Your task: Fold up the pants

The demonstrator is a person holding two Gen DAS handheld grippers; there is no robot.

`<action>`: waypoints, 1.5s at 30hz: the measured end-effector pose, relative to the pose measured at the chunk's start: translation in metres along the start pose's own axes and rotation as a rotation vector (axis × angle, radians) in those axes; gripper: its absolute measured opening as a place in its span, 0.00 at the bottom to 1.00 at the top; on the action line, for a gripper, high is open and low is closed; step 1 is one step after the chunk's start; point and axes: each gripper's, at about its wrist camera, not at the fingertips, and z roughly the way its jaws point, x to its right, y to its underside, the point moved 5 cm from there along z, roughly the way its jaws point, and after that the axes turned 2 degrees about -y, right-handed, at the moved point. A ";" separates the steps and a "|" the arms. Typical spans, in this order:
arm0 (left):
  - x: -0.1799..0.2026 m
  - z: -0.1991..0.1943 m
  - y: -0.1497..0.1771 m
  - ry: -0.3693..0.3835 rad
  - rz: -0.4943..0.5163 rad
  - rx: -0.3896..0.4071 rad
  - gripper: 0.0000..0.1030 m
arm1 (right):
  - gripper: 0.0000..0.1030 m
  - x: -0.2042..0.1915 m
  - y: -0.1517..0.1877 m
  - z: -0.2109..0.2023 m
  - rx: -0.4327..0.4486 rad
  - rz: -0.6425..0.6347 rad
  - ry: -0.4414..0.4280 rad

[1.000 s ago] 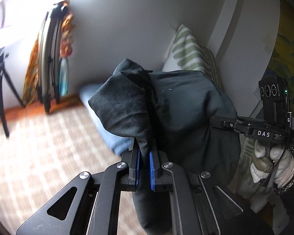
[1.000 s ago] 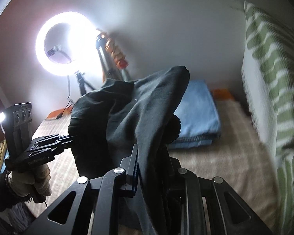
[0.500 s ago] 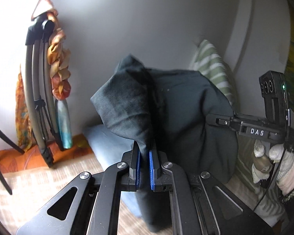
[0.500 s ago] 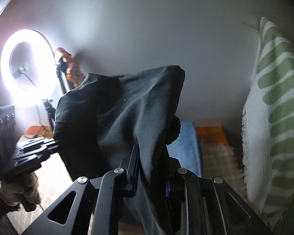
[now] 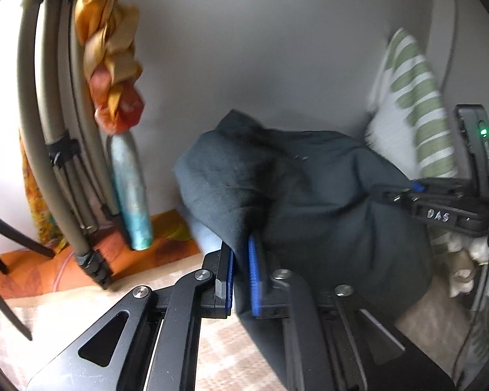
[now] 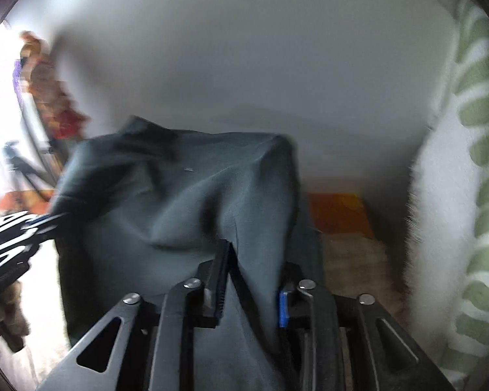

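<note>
We are carrying the dark pants (image 5: 309,202) at mid-frame, bunched between both grippers. The left gripper (image 5: 241,280) jaws are opening, cloth between them; the right gripper (image 6: 252,280) jaws are opening too — fabric draped through the gap. Released unevenly, the fold could be slumping crooked onto the bed (image 5: 81,312).

pants (image 5: 326,202): dark grey | pillow (image 5: 417,123): green-white stripes, 2 o'clock | scarf (image 5: 111,62): orange-gold, 10 o'clock | pads (image 5: 253,280): blue
</note>
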 end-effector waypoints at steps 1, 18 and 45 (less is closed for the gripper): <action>-0.001 0.002 0.001 -0.009 -0.003 -0.009 0.11 | 0.29 0.005 0.001 0.002 -0.002 0.006 0.050; -0.003 -0.058 0.009 0.004 0.022 0.042 0.54 | 0.71 0.002 0.022 -0.049 0.090 0.077 0.107; 0.016 -0.275 0.087 0.007 0.057 0.180 0.78 | 1.00 -0.125 0.114 -0.233 0.237 0.008 0.139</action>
